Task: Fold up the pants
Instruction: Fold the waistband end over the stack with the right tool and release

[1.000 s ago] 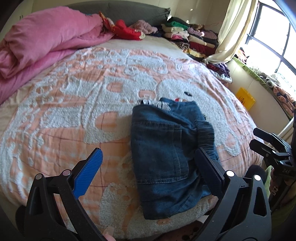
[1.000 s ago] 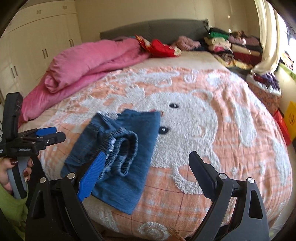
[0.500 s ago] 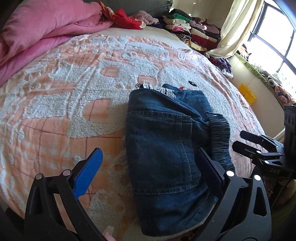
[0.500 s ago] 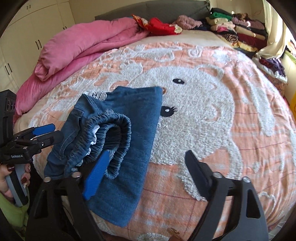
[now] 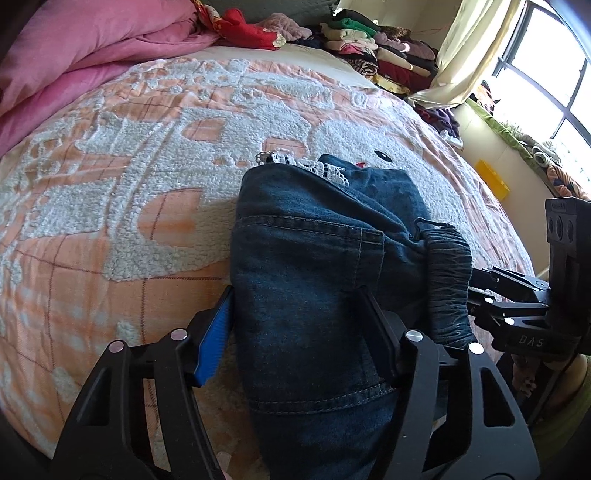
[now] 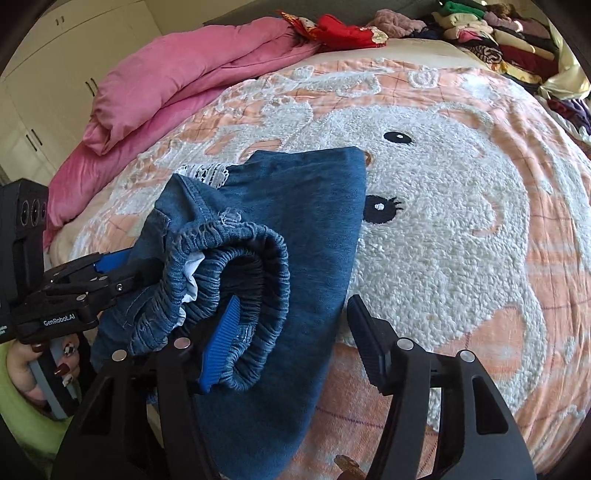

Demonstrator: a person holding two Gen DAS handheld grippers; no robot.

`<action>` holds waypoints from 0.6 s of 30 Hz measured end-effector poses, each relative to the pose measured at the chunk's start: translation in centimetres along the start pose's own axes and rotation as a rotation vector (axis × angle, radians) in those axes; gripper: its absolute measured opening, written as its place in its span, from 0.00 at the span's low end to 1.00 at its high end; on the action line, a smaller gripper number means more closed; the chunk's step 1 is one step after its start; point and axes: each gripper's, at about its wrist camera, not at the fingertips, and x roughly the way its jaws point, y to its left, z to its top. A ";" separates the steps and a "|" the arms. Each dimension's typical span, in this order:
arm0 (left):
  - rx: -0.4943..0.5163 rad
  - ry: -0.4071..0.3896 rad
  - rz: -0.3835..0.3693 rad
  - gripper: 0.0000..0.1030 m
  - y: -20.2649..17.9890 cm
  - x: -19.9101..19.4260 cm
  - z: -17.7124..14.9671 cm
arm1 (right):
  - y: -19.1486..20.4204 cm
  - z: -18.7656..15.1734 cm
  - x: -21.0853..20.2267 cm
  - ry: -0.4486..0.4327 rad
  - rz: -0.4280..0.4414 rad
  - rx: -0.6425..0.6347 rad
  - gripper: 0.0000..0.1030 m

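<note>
Dark blue denim pants [image 5: 314, 240] lie folded on the peach and white bedspread [image 5: 129, 221], elastic waistband [image 6: 258, 251] rolled up at the near edge. My left gripper [image 5: 295, 295] straddles the near left part of the pants. Its jaws are closing, the blue pad at the denim's left edge and the black finger sunk into the cloth. My right gripper [image 6: 293, 301] is also closing over the pants [image 6: 314, 206]: its blue pad sits inside the waistband roll, its other finger over the bedspread just past the denim's edge. Each view shows the other gripper [image 5: 476, 286] [image 6: 136, 271] beside the pants.
A pink duvet [image 6: 184, 74] is bunched along the far left of the bed. Red cloth [image 5: 243, 33] and stacks of folded clothes [image 5: 388, 55] line the far end. A window [image 5: 546, 74] and yellow bin [image 5: 491, 181] are on the right. A hand [image 6: 37, 369] holds the left gripper.
Both grippers have come down and forward onto the pants. Their jaws, wide apart before, have narrowed around the denim. The pants lie in the same place.
</note>
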 end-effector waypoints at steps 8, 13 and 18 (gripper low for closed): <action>0.003 0.012 -0.010 0.45 -0.1 0.7 0.0 | -0.5 0.3 1.0 -0.007 0.043 0.007 0.50; 0.007 -0.004 -0.019 0.25 -0.5 0.0 0.2 | 1.1 0.5 0.3 -0.027 0.087 -0.061 0.21; 0.004 -0.035 -0.039 0.20 -0.9 -1.3 1.5 | 2.5 1.9 -1.6 -0.085 0.095 -0.112 0.18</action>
